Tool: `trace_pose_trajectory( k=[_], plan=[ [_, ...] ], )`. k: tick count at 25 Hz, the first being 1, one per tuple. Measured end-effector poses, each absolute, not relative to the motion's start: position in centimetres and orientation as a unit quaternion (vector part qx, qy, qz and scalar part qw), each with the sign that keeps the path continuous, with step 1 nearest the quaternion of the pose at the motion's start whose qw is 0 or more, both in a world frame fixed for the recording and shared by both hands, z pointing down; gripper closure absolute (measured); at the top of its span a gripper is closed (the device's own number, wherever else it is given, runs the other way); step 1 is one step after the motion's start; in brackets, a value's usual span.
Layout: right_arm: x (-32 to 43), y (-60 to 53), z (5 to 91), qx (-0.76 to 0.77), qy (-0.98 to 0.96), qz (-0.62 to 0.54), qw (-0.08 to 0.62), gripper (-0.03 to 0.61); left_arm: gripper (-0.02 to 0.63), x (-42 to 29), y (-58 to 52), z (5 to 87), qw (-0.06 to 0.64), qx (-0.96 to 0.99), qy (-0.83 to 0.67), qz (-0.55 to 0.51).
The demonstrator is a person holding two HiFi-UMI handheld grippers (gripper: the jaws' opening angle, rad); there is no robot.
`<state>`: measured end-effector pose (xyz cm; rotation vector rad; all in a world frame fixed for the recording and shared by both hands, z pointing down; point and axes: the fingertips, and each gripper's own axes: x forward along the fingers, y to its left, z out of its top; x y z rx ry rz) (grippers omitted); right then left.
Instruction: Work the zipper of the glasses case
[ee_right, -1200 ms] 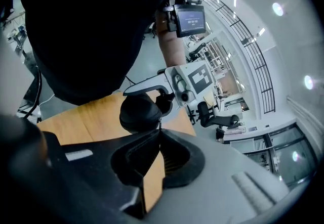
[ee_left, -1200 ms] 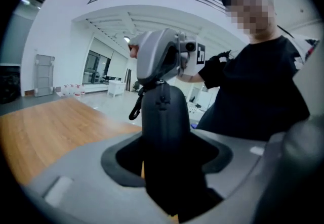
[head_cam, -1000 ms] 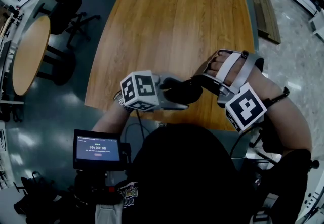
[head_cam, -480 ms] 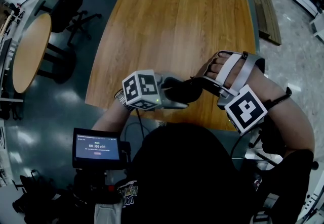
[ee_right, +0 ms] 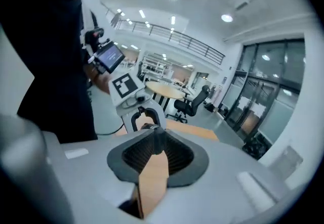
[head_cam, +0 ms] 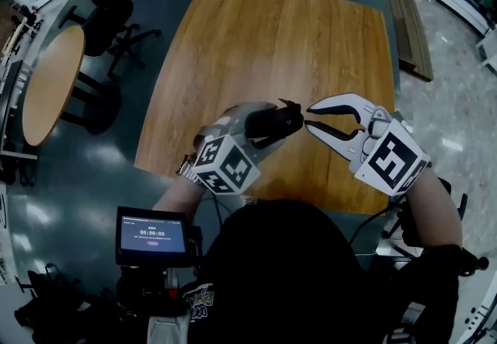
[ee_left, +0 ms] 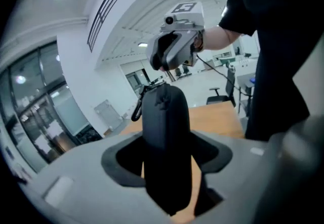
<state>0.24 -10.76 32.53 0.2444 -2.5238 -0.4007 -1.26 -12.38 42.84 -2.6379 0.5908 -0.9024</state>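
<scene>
My left gripper (head_cam: 252, 130) is shut on the black glasses case (head_cam: 272, 123) and holds it above the near edge of the wooden table (head_cam: 272, 39). In the left gripper view the case (ee_left: 166, 132) stands upright between the jaws, with a black loop (ee_left: 136, 107) hanging at its top end. My right gripper (head_cam: 308, 118) sits just right of the case's end, a small gap apart. Its jaws are opening, and only bare table shows between them. In the right gripper view (ee_right: 153, 139) its tips point at the left gripper's marker cube (ee_right: 125, 86) and the loop (ee_right: 145, 116).
A round wooden table (head_cam: 50, 82) and black office chairs (head_cam: 105, 16) stand to the left on the dark floor. A low wooden bench (head_cam: 408, 16) lies to the right. A small screen (head_cam: 151, 235) hangs at the person's chest.
The right gripper has drawn back from the case to the right, turned, and its jaws have parted. The left gripper has swung down and left, still holding the case.
</scene>
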Motion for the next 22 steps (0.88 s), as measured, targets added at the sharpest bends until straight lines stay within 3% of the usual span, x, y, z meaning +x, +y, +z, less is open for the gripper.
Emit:
trace_pose_trajectory(
  k=[10, 17, 22],
  plan=[
    [-0.8, -11.9, 34.6, 0.284, -0.923, -0.106, 0.236, 0.486, 0.351, -3.0, -15.5, 42.1, 0.318, -0.796, 0.33, -0.395],
    [-0.5, -11.4, 37.3, 0.309, -0.869, -0.2, 0.331, 0.463, 0.35, -2.8, -15.9, 44.5, 0.316, -0.783, 0.323, -0.427],
    [-1.7, -11.5, 37.9, 0.327, -0.877, -0.172, 0.306, 0.463, 0.351, -3.6, -16.4, 44.8, 0.295, -0.781, 0.342, -0.432]
  ],
)
